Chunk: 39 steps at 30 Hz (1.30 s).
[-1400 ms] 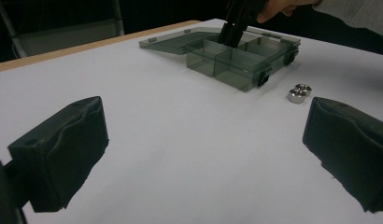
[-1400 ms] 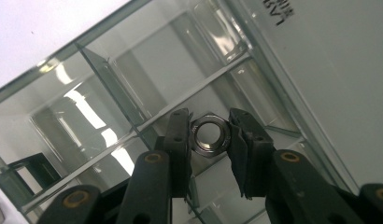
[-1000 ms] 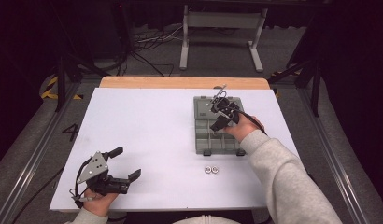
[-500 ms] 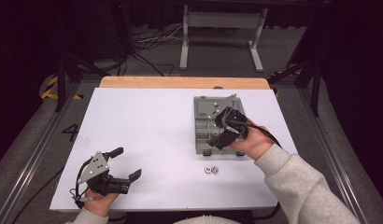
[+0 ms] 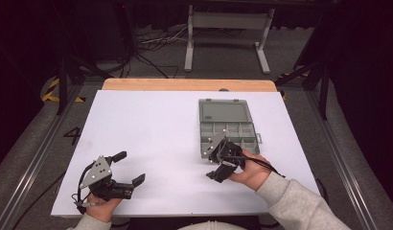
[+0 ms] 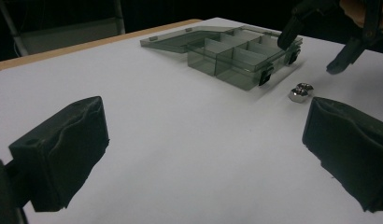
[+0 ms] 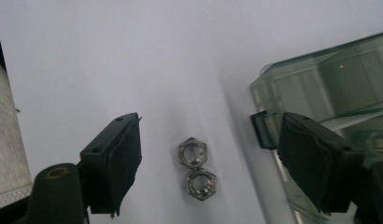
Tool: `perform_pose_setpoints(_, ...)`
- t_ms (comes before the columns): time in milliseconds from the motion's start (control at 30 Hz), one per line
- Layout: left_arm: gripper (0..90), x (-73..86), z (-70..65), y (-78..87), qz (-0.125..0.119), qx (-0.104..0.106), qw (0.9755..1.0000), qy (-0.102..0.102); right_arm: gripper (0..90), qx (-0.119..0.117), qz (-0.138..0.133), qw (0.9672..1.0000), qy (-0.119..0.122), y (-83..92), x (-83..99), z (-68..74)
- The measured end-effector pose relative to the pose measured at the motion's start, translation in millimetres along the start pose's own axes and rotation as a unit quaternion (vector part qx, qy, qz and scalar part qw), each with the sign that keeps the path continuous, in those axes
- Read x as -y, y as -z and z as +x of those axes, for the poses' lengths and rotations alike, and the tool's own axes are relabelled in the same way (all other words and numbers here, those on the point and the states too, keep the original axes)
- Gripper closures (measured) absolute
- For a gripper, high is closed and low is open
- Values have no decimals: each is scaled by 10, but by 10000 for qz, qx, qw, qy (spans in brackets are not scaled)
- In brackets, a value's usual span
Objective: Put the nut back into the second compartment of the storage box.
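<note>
Two steel hex nuts (image 7: 192,152) lie touching each other on the white table, just off the near-left corner of a grey compartment box (image 5: 228,135). My right gripper (image 5: 213,165) hangs low over them, open, with the pair between its jaws (image 7: 206,122) and nothing gripped. In the high view the gripper hides the nuts. One nut (image 6: 301,91) glints beside the box (image 6: 231,53) in the left gripper view, with the right gripper (image 6: 315,46) above it. My left gripper (image 5: 130,167) rests open near the table's front left, holding nothing (image 6: 203,140).
The box lid (image 5: 223,112) lies flat open toward the far side. The white table top (image 5: 151,129) has a wooden strip (image 5: 185,85) along its far edge. Beyond it stand a metal frame (image 5: 228,28) and floor cables.
My right gripper has come back from above the box toward the near edge and dropped over the two nuts. The left gripper has stayed put.
</note>
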<state>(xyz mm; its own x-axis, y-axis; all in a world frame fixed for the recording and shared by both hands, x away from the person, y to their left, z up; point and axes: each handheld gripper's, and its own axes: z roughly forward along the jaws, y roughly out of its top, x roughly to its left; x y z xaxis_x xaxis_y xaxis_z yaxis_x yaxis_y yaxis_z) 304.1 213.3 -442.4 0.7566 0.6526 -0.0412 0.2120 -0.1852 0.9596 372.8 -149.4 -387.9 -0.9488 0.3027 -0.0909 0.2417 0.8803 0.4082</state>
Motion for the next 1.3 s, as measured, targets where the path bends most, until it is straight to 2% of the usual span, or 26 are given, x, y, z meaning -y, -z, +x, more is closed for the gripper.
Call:
perform_pose_setpoints(167,11,1,-1,-7,9,3,10000,-20,329,-204,371,9991,-88,-201,52,36)
perform_pose_setpoints(200,11,1,-1,-7,12,7,10000,-21,356,-223,449,9987,-29,-237,62,33)
perform_pose_setpoints(267,11,1,5,-5,37,40,10000,-13,383,-229,528,9983,-26,-275,68,35)
perform_pose_setpoints(300,11,2,6,-6,19,48,10000,8,413,-170,598,9981,37,-303,73,25)
perform_pose_setpoints(333,11,3,6,-6,-4,52,10000,35,458,-205,629,9978,-15,-321,72,31)
perform_pose_setpoints(433,10,2,6,-1,-2,60,10000,60,554,-194,744,9970,52,-358,74,15)
perform_pose_setpoints(467,10,3,6,-1,-1,59,10000,63,571,-280,765,9967,5,-365,72,8)
perform_pose_setpoints(633,10,3,7,-4,1,58,10000,68,695,-347,758,9965,-104,-363,68,-26)
perform_pose_setpoints(800,10,5,11,-5,6,53,10000,82,701,-369,824,9959,-84,-356,53,-26)
perform_pose_setpoints(933,11,4,15,-5,29,49,10000,44,701,-336,735,9967,15,-256,5,-30)
perform_pose_setpoints(1000,11,5,15,-7,31,47,10000,64,701,-326,593,9977,-44,-146,-46,-50)
perform_pose_setpoints(1067,10,5,14,-7,35,44,10000,55,701,-194,373,9991,-90,55,-140,-126)
perform_pose_setpoints(1167,10,5,14,-4,29,45,10000,55,701,-65,189,9997,-172,251,-238,-256)
perform_pose_setpoints(1200,11,5,14,-4,29,45,10000,55,701,-65,189,9997,-172,251,-238,-256)
perform_pose_setpoints(1233,11,6,12,-3,13,38,10000,78,701,-1,62,9997,-234,349,-286,-361)
perform_pose_setpoints(1300,11,6,13,-3,13,37,10000,76,701,31,37,9996,-289,394,-305,-408)
